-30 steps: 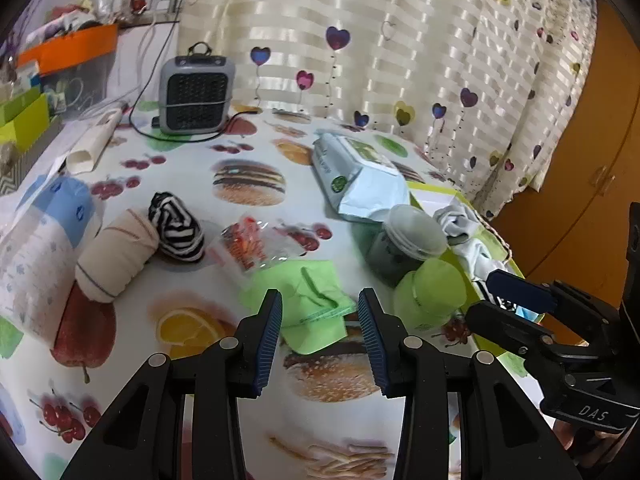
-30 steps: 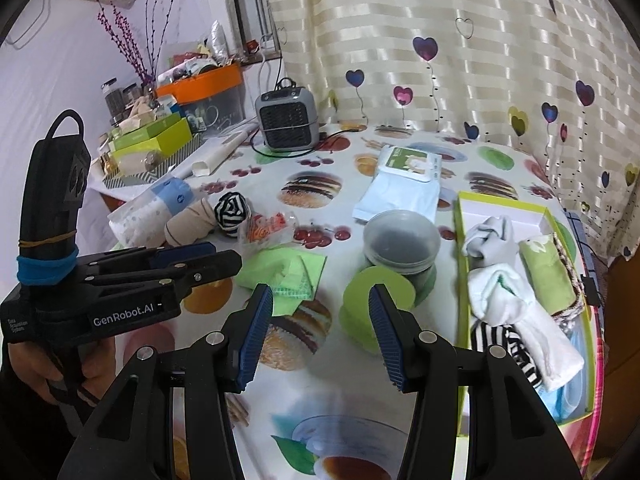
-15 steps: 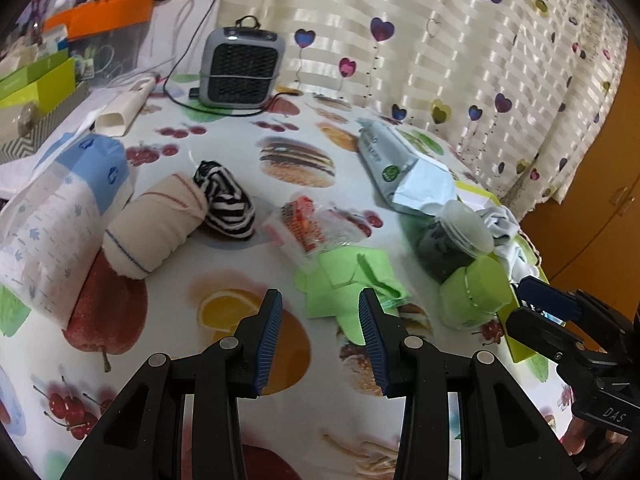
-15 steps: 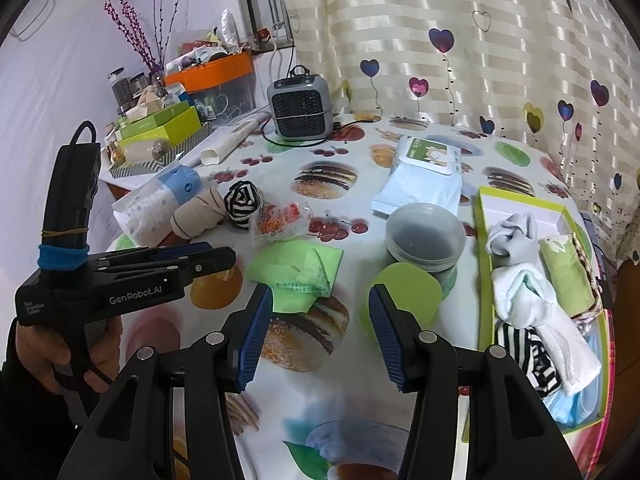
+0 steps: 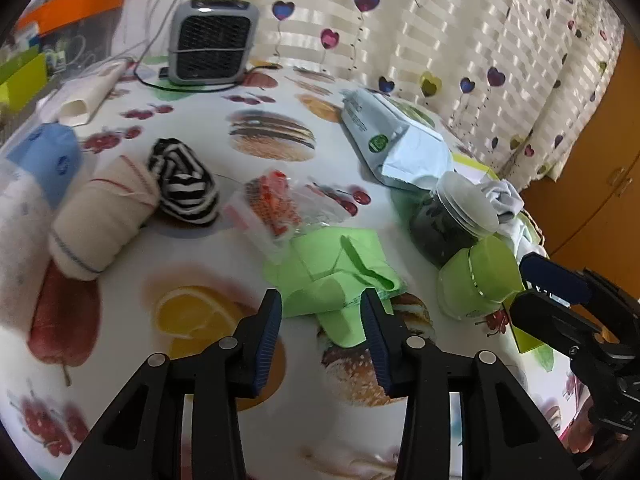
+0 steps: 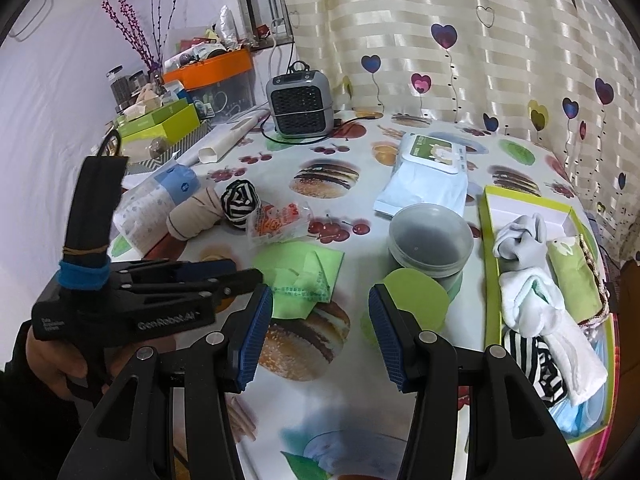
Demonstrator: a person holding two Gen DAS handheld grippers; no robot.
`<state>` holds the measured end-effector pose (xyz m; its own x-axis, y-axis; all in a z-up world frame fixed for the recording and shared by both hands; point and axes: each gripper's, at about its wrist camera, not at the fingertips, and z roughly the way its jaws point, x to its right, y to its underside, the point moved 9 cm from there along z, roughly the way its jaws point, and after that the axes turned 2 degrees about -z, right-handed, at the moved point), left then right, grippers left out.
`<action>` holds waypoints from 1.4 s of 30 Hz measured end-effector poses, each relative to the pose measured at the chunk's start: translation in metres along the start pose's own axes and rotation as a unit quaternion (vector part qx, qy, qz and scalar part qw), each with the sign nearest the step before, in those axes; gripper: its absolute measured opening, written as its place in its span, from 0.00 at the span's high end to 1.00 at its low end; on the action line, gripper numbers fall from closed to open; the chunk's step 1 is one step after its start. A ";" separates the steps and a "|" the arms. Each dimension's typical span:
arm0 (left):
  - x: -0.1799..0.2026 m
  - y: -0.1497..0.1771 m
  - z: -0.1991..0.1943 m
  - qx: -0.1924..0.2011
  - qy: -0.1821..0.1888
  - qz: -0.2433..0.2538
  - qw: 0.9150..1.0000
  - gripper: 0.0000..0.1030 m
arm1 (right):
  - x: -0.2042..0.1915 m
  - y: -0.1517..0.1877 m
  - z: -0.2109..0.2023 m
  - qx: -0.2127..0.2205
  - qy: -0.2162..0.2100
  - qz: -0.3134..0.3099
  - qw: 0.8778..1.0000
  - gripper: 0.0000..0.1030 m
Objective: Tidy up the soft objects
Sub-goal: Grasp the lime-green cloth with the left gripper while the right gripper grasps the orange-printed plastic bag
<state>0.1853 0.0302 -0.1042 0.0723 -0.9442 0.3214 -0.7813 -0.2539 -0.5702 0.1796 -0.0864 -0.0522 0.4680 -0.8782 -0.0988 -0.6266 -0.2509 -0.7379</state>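
green, crumpled and thin, the lime-green folded cloth [image 5: 336,276] lies on the fruit-and-burger printed surface [image 5: 200,360] right ahead of the left tool [image 5: 322,320], whose jaws are opening with nothing pressed between the pads; the cloth's near edge sits just beyond the tips. the right tool [image 6: 320,324] hangs with its jaws spread and empty, aimed between that cloth and the round lime-green lid [image 6: 412,300]. my read: this cloth is light and limp, it will sag and unfold once lifted, so pinch a raised fold or the thick bunched middle, not a flat corner lying tight on the slick surface. the crinkly clear snack packet [image 5: 280,204] touches the cloth's far side and could drag along. the left view shows the beige rolled sock [image 5: 100,216] and the black-and-white striped sock ball [image 5: 184,184] up close, touching each other, well left of the cloth. only the right view opens up the lime-green tray [image 6: 490,264] at the right, already holding a grey sock bundle [image 6: 518,236], a white rolled towel [image 6: 536,304] and a striped piece; it also shows the hand [image 6: 52,360] carrying the left tool.
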 end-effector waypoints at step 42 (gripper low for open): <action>-0.080 0.015 -0.035 0.025 -0.071 0.019 0.997 0.96 | -0.062 -0.043 0.117 -0.058 -0.061 -0.052 0.995 0.50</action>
<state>0.1462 0.1092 -0.1118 0.1331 -0.9724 0.1915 -0.7534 -0.2248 -0.6180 0.2506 0.0260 -0.0919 0.6023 -0.7904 -0.1117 -0.6352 -0.3899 -0.6667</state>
